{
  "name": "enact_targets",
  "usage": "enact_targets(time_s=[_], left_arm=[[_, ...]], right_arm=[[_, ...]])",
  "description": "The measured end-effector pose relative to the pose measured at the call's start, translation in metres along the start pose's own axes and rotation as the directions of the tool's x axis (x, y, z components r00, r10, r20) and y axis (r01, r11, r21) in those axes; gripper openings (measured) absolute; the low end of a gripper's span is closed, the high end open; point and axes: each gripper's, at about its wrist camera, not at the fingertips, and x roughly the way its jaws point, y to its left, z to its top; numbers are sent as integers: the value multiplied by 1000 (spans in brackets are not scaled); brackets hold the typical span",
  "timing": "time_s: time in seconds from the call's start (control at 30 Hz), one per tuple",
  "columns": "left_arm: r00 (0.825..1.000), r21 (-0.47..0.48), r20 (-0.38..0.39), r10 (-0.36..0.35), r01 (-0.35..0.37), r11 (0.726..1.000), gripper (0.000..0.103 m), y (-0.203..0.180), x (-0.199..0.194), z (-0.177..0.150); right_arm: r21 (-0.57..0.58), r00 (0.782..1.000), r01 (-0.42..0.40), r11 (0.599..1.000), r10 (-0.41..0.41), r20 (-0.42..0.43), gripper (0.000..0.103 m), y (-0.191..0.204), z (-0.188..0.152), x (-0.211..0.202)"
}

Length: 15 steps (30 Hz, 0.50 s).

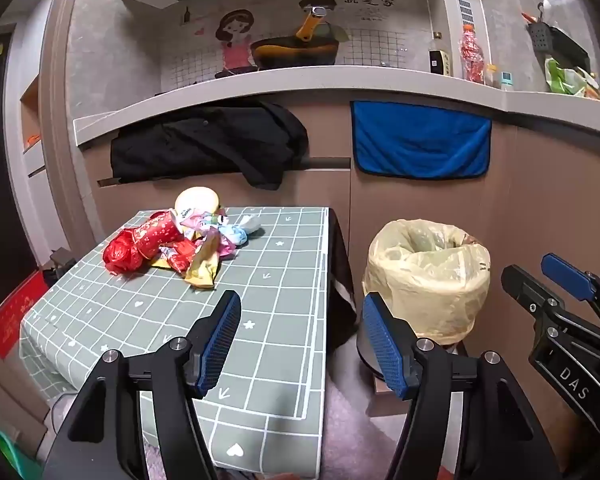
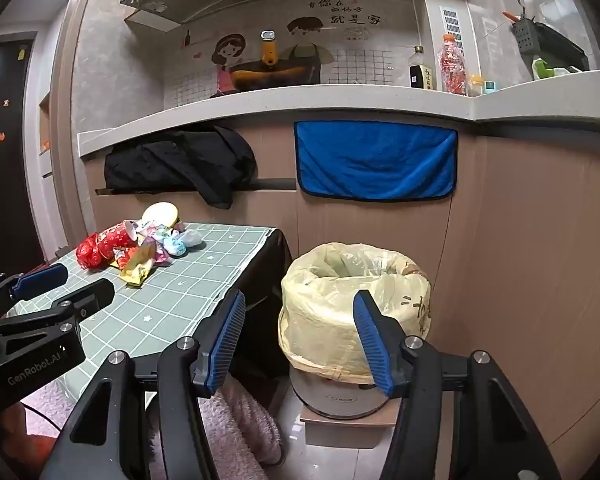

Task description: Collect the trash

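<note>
A pile of trash (image 1: 179, 246) lies at the far left of a small table (image 1: 275, 300) with a green grid cloth: red wrappers, a yellow packet, pastel wrappers and a pale round lid. The same pile of trash (image 2: 139, 246) shows at the left of the right wrist view. A bin lined with a pale yellow bag (image 1: 428, 276) stands on the floor to the right of the table. My left gripper (image 1: 300, 344) hangs open over the table's near right edge, nothing between its pads. My right gripper (image 2: 300, 340) is open in front of the bin (image 2: 352, 304), also empty.
Behind the table runs a cabinet front under a grey counter (image 1: 300, 80), with a black garment (image 1: 207, 144) and a blue towel (image 1: 420, 140) hanging on it. Bottles (image 1: 470, 54) stand on the counter. A pink fluffy cloth (image 2: 239, 432) lies below the table's near edge.
</note>
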Motion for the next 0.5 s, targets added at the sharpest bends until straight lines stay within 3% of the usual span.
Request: enact_targets(time_s=[0.5], left_arm=[[1000, 17, 2, 8, -8, 1000, 64, 11, -9, 5]], right_arm=[[0, 1000, 0, 1000, 0, -1, 54, 4, -3, 1]])
